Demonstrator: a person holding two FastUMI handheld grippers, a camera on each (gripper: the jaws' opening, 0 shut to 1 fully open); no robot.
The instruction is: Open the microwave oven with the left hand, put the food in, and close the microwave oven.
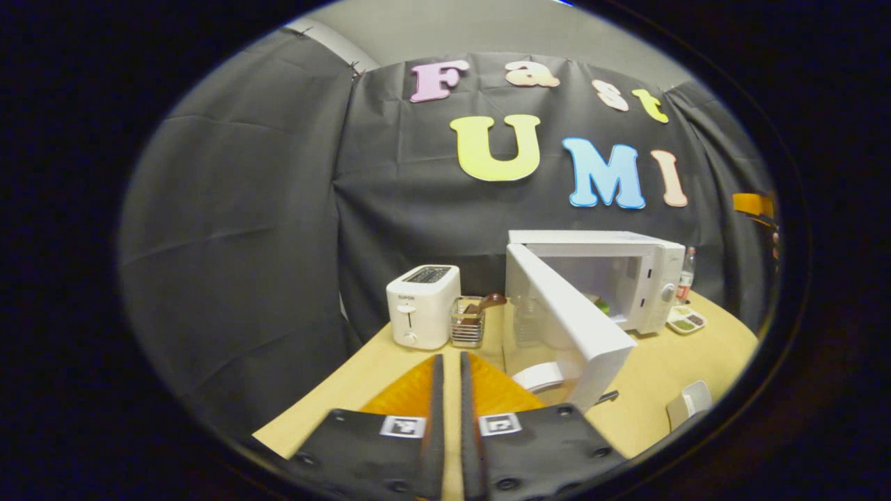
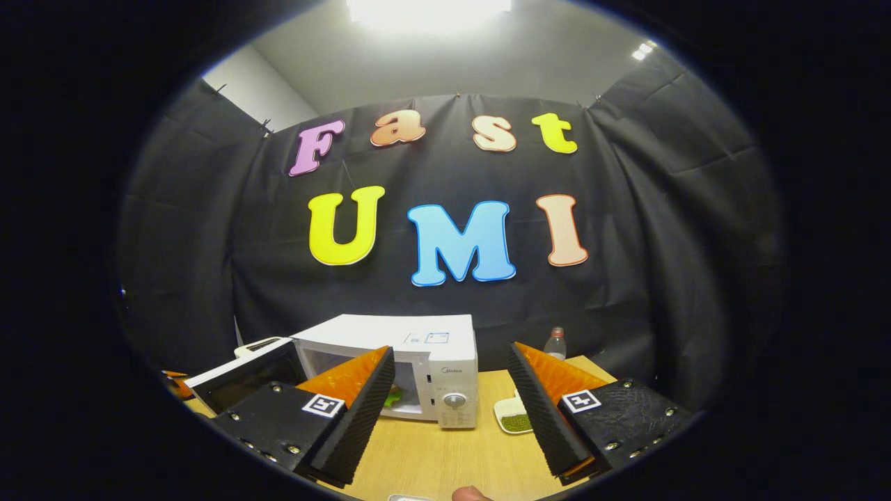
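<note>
The white microwave point(image 1: 654, 278) stands at the back of the wooden table point(image 1: 661, 369) with its door point(image 1: 567, 323) swung wide open toward me. Something green, the food point(image 1: 603, 305), lies inside the cavity. My left gripper point(image 1: 449, 362) is low in front of the door's left side, its fingers nearly together with nothing between them. In the right gripper view the microwave point(image 2: 445, 365) sits ahead, door point(image 2: 240, 379) open to the left, and the green food point(image 2: 394, 397) peeks out past the left finger point(image 2: 351, 396). My right gripper point(image 2: 452, 362) hangs open and empty, back from the oven.
A white toaster point(image 1: 422, 306) and a clear holder with utensils point(image 1: 468, 321) stand left of the microwave. A small sectioned dish point(image 1: 686, 321) and a bottle point(image 1: 686, 275) are at its right. Another white piece point(image 1: 689, 402) lies near the front right edge. A fingertip point(image 2: 470, 494) shows at the bottom.
</note>
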